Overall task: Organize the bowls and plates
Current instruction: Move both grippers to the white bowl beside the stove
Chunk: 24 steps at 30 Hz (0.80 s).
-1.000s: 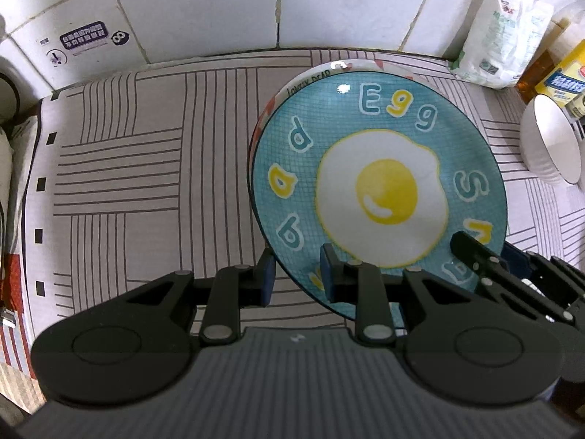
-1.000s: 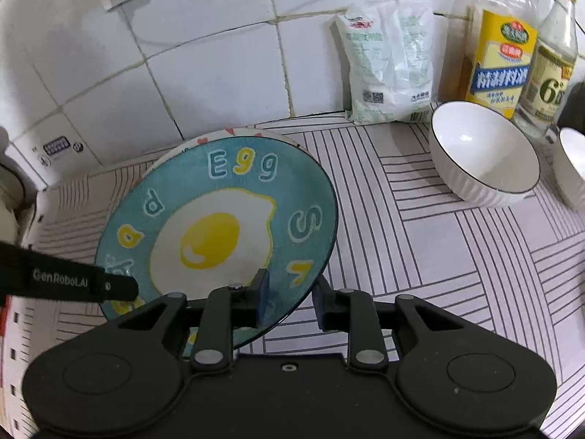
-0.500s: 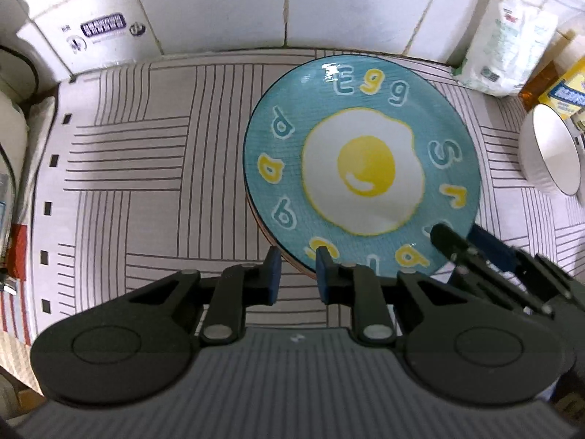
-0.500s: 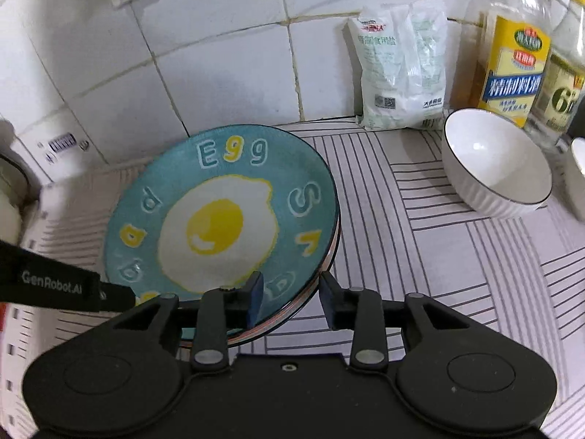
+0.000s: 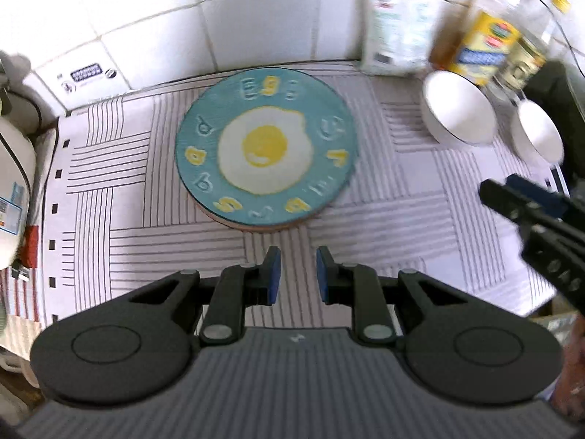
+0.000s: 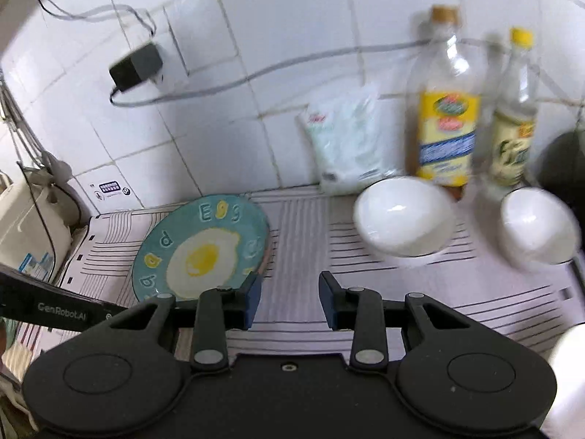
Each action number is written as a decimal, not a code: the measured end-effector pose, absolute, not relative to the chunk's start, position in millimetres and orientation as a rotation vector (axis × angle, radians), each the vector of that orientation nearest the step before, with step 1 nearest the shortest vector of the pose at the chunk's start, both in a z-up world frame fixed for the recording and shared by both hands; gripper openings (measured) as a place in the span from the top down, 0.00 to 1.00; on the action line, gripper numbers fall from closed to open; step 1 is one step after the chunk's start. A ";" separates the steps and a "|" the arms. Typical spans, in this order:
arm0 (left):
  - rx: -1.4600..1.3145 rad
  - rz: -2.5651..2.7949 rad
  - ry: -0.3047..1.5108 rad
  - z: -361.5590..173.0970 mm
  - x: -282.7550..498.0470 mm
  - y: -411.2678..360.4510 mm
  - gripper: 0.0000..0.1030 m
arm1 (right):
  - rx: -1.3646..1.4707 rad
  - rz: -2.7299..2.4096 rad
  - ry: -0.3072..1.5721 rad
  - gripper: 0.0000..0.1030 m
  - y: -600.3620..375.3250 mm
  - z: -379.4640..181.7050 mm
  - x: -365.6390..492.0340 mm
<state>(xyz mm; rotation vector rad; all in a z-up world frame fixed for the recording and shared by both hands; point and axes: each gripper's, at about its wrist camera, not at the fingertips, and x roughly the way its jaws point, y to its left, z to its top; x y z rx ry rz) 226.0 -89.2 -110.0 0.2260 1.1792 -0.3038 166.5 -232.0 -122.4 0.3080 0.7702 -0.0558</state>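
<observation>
Left wrist view: the left hand-held gripper (image 5: 294, 272) hovers with a narrow empty gap, just short of the egg-print plate (image 5: 267, 146), which lies flat atop another plate near the surface's (image 5: 146, 234) back edge. Two white bowls (image 5: 459, 113) sit toward the back right corner.

Right wrist view: the right hand-held gripper (image 6: 289, 298) is empty, its jaws moderately apart, clear of the egg-print plate (image 6: 203, 247).

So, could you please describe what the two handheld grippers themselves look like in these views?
Both are matte black plastic. The left gripper has two slim fingers lined with blue pads, driven by linkage arms with silver pivot pins, above two round housings and a ribbed grey body. The right gripper matches it, though its body is smooth black with one small screw. White "GenRobot.AI" lettering marks the left gripper's side.
</observation>
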 end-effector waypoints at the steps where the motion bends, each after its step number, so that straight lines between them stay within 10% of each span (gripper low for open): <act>1: 0.232 -0.314 1.180 -106.6 218.8 -94.0 0.78 | 0.303 -0.059 0.774 0.61 -239.0 -116.8 158.1; 24: 0.369 -0.452 1.165 -112.0 105.8 -224.8 0.47 | 0.219 -0.122 0.624 0.08 -332.4 -120.2 -34.1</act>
